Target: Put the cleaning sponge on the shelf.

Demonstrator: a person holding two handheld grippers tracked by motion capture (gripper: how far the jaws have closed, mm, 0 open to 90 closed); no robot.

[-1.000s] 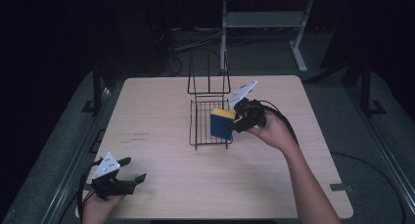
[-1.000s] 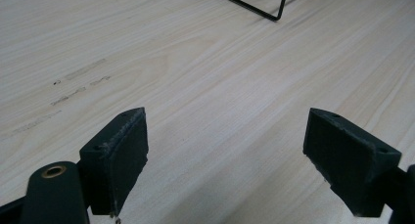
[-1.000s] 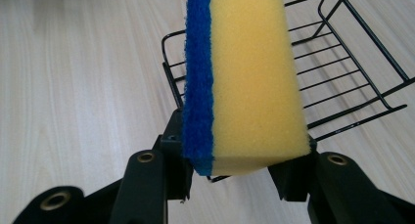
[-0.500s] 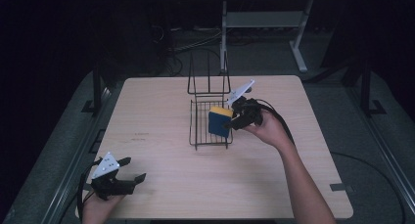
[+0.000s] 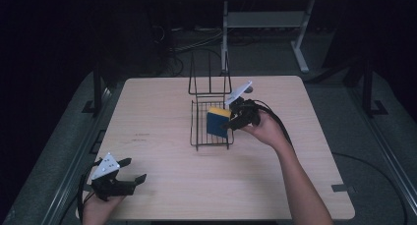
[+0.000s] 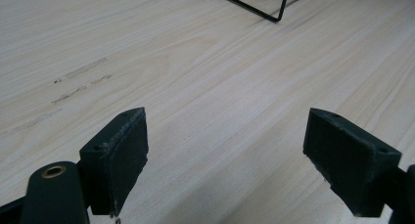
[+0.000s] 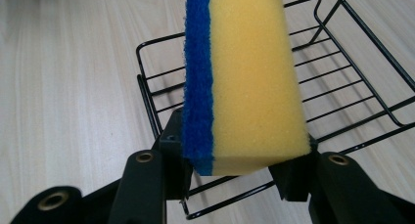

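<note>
Two tongs: one in each of the person's hands, well apart on the bench (image 5: 305,136).
Right tongs (image 5: 231,123): closed on the sponge (image 5: 217,122), gripping it across its thickness at the near end; in the right gripper view the tongs (image 7: 244,165) press the blue face on one side and the yellow foam on the other.
Sponge: yellow with a blue scouring layer (image 7: 198,72), held on edge over the wire basket (image 5: 199,131), reaching forward from the jaws above the basket's floor bars (image 7: 337,92). Whether it touches the wires cannot be told.
Wire basket: black, near the middle of the bench, toward the far edge, with a tall wire back at its far side.
Right hand (image 5: 265,131): just right of the basket, forearm coming in from the near right.
Left tongs (image 5: 129,172): wide apart and holding nothing, low at the near left corner of the bench; in the left gripper view, bare wood lies between the pads (image 6: 125,155).
Left hand (image 5: 101,208): at the near edge.
</note>
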